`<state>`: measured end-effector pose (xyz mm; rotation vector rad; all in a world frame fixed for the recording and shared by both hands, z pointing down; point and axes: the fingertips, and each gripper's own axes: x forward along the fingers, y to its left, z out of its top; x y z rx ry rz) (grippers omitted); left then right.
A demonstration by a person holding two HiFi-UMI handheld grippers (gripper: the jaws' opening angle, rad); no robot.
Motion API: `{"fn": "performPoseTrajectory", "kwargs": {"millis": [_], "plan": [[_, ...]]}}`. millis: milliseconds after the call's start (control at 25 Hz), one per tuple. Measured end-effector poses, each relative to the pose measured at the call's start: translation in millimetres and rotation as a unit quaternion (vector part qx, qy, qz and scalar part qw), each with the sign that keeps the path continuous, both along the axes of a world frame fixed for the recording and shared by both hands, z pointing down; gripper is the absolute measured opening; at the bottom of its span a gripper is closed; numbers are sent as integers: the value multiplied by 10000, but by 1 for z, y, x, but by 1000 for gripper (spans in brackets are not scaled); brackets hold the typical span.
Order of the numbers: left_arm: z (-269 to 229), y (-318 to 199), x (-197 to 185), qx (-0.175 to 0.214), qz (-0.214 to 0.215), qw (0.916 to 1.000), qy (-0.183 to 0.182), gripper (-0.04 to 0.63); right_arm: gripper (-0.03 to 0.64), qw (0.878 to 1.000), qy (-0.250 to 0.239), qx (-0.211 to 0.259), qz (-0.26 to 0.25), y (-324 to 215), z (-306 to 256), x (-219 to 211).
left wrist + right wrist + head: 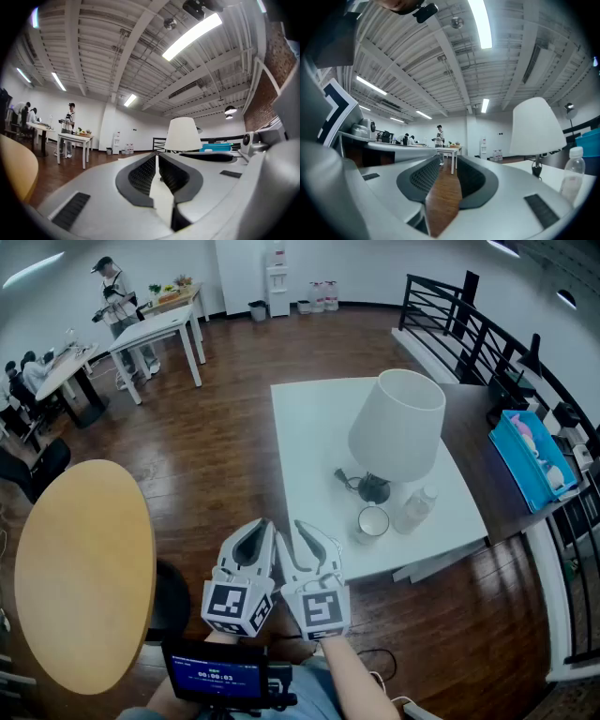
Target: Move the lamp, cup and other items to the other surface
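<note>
A lamp (397, 423) with a white shade and a black base stands on the white square table (309, 437). In front of it are a white cup (373, 521) and a clear plastic bottle (415, 507). My two grippers hang side by side over the floor, just short of the table's near left corner. The left gripper (263, 525) (157, 157) is shut and holds nothing; the lamp (183, 133) shows straight beyond it. The right gripper (302, 526) (449, 161) stands slightly open, with only floor in the gap. To its right are the lamp (536, 126) and the bottle (572, 173).
A round wooden table (84, 568) stands at the left. A dark side table with a blue box (530, 446) and a black railing (469, 324) line the right side. White tables with people (117, 296) are far back left. A small screen (216, 676) sits below the grippers.
</note>
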<state>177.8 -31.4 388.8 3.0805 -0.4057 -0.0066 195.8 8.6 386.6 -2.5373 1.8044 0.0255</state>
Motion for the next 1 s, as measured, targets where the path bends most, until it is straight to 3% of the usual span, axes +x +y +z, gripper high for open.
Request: {"fn": "performPoseTrajectory", "kwargs": {"millis": [520, 760, 1000], "plan": [[51, 91, 111, -253, 592, 9975, -281, 32, 347, 9917, -270, -754, 1007, 101, 90, 139], [65, 93, 135, -240, 455, 9981, -341, 32, 437, 9880, -692, -1105, 825, 98, 139, 170], [72, 75, 136, -267, 195, 9982, -492, 32, 437, 9884, -754, -1173, 606, 75, 153, 172]]}}
